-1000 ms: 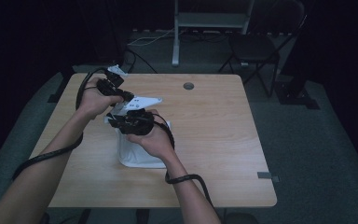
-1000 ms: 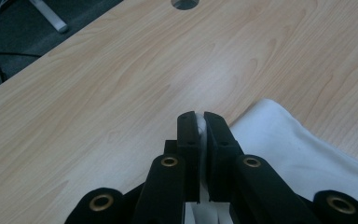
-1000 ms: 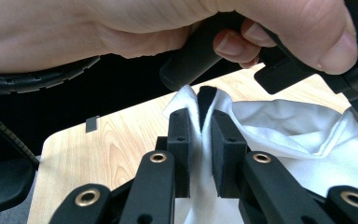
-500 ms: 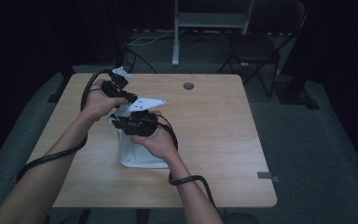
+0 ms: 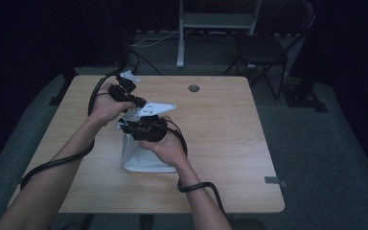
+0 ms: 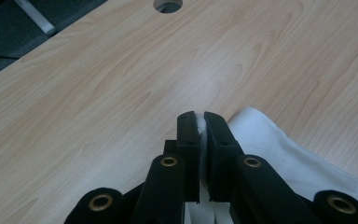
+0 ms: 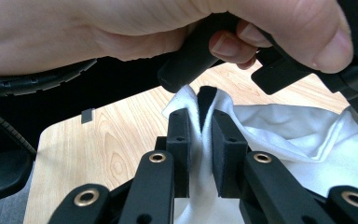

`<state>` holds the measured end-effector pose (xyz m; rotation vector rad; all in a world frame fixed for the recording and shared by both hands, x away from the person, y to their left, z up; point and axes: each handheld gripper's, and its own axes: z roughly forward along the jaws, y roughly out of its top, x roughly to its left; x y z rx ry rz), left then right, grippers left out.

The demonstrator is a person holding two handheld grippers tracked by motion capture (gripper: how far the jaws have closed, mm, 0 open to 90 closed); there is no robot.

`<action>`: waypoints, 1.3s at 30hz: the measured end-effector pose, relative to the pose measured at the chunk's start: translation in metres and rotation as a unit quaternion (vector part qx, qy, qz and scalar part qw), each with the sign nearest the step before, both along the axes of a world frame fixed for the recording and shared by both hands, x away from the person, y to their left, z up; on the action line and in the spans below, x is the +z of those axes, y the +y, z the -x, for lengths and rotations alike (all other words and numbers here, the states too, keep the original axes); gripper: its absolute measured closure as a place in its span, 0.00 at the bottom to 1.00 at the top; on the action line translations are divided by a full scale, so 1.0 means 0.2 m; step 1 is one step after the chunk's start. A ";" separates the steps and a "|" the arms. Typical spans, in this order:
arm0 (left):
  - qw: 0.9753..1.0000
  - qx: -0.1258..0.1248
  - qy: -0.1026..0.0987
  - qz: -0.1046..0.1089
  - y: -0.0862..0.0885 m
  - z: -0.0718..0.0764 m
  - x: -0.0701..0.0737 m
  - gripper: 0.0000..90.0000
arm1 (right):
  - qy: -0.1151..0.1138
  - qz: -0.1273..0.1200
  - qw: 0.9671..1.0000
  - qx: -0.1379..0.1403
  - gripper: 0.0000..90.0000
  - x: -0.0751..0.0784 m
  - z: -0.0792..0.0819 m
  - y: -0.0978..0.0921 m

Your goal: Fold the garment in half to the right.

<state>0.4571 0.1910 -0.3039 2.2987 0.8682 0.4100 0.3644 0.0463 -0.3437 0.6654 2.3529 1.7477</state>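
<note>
Both grippers had the white cloth (image 5: 141, 155) pinched, left gripper (image 6: 200, 122) and right gripper (image 7: 200, 122) each clamped tight on a fold near its top. Cloth hung onto the table (image 5: 230, 143), left of centre, hands close together.

We see a plain white cloth (image 5: 141, 155) with no print on it, lying on a table (image 5: 220, 139) of pale yellowish wood with fine brown grain lines and a dark round hole near its far edge. Our left gripper (image 6: 201, 122) and right gripper (image 7: 200, 122) both have matt black jaws set with small brass-coloured rivets, and the right one carries a light grey plate (image 5: 155, 108) on top. The floor (image 5: 326, 143) around the table is dull grey-green.
</note>
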 end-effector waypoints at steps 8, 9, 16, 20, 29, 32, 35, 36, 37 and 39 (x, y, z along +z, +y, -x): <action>1.000 -0.004 0.001 0.000 -0.04 0.00 -0.02 0.95 | 0.002 -0.001 1.000 -0.004 0.88 -0.01 0.00 -0.03; 1.000 -0.004 0.001 0.001 -0.04 0.00 -0.03 0.95 | 0.005 0.000 1.000 -0.004 0.88 -0.02 0.00 -0.04; 1.000 -0.010 0.005 -0.003 -0.08 0.01 -0.05 0.95 | 0.008 0.005 1.000 -0.005 0.88 -0.04 0.01 -0.06; 1.000 -0.010 0.006 -0.004 -0.09 0.01 -0.06 0.95 | 0.009 0.007 1.000 -0.006 0.88 -0.04 0.01 -0.08; 1.000 -0.012 0.009 -0.001 -0.12 0.01 -0.08 0.95 | 0.013 0.011 1.000 -0.010 0.88 -0.06 0.02 -0.13; 1.000 -0.011 0.008 0.001 -0.13 0.01 -0.10 0.95 | 0.016 0.013 1.000 -0.010 0.88 -0.07 0.02 -0.13; 1.000 -0.013 0.009 0.000 -0.14 0.01 -0.11 0.95 | 0.017 0.014 1.000 -0.010 0.88 -0.09 0.02 -0.15; 1.000 -0.012 0.011 0.001 -0.15 0.01 -0.11 0.95 | 0.019 0.015 1.000 -0.013 0.88 -0.09 0.02 -0.15; 1.000 -0.013 0.010 0.002 -0.15 0.01 -0.11 0.95 | 0.019 0.015 1.000 -0.012 0.88 -0.09 0.02 -0.16; 1.000 -0.015 0.011 0.002 -0.16 0.01 -0.12 0.95 | 0.020 0.016 1.000 -0.015 0.88 -0.10 0.02 -0.17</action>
